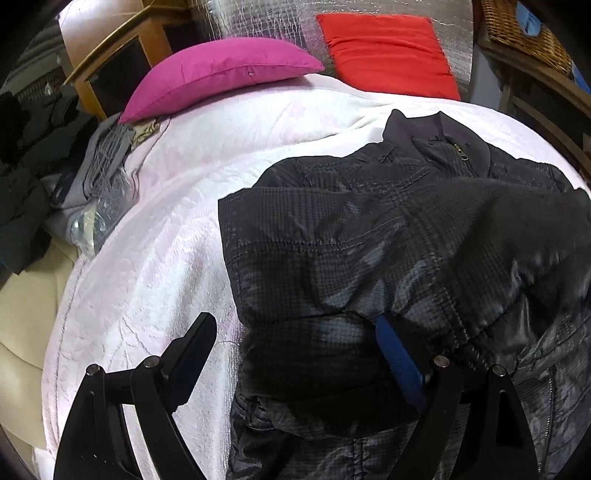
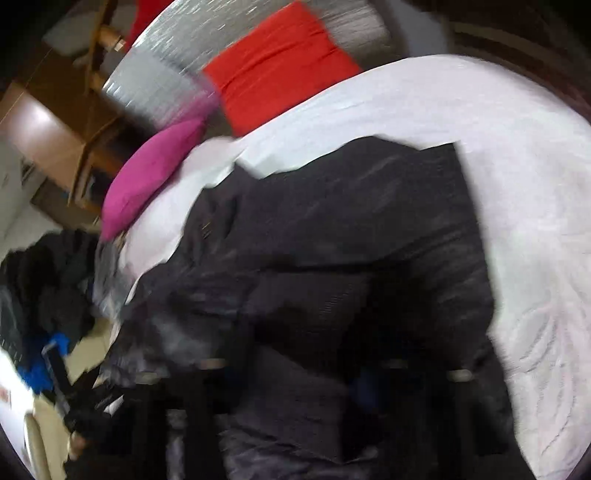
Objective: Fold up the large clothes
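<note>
A dark checked padded jacket [image 1: 369,229] lies on the white bedspread [image 1: 155,258], collar and zip toward the pillows, with one part folded over its body. My left gripper [image 1: 295,343] hovers over the jacket's near left edge, jaws wide. Its left finger [image 1: 195,339] is over bare bedspread, and the blue pad [image 1: 400,363] of its right finger sits at the fold. In the blurred right wrist view the jacket [image 2: 332,229] fills the middle. My right gripper [image 2: 295,373] is low against the dark cloth, and its fingers cannot be told apart from the fabric.
A magenta pillow [image 1: 221,70] and a red cushion [image 1: 388,51] lie at the head of the bed. Grey folded clothes [image 1: 99,173] and a dark heap [image 1: 22,177] sit off the left side. A wooden cabinet [image 1: 114,62] stands behind, a wicker basket [image 1: 524,33] at the right.
</note>
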A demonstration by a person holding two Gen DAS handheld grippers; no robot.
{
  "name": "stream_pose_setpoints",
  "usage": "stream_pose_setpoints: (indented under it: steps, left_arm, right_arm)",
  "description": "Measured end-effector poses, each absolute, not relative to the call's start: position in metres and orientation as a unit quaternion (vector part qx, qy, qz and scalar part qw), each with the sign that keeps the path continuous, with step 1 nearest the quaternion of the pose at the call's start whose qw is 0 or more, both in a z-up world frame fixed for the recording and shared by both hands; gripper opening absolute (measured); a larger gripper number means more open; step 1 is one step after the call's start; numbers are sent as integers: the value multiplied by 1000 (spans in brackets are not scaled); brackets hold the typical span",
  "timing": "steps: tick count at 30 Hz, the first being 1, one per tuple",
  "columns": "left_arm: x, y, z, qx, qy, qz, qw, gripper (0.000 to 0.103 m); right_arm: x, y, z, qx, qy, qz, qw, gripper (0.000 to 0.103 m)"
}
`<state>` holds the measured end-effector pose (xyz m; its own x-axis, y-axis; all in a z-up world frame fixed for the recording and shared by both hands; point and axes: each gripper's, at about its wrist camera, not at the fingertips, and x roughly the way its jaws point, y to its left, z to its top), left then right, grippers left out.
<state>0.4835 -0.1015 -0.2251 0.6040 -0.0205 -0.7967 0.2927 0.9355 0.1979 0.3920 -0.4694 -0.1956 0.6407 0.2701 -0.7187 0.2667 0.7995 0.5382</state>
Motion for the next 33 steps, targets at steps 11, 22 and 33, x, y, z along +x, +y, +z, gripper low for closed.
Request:
stream_pose_setpoints:
  steps: [11, 22, 33]
  left_arm:
    - [479, -107, -221, 181, 413, -78, 889, 88]
    - [472, -115, -214, 195, 394, -83, 894, 88]
    - [476, -113, -216, 194, 403, -78, 891, 88]
  right_arm:
    - [374, -448, -151, 224, 351, -43, 908, 10]
    - [385, -493, -172, 250, 364, -118, 890, 10]
    - [383, -513, -193, 372, 396, -32, 839, 17]
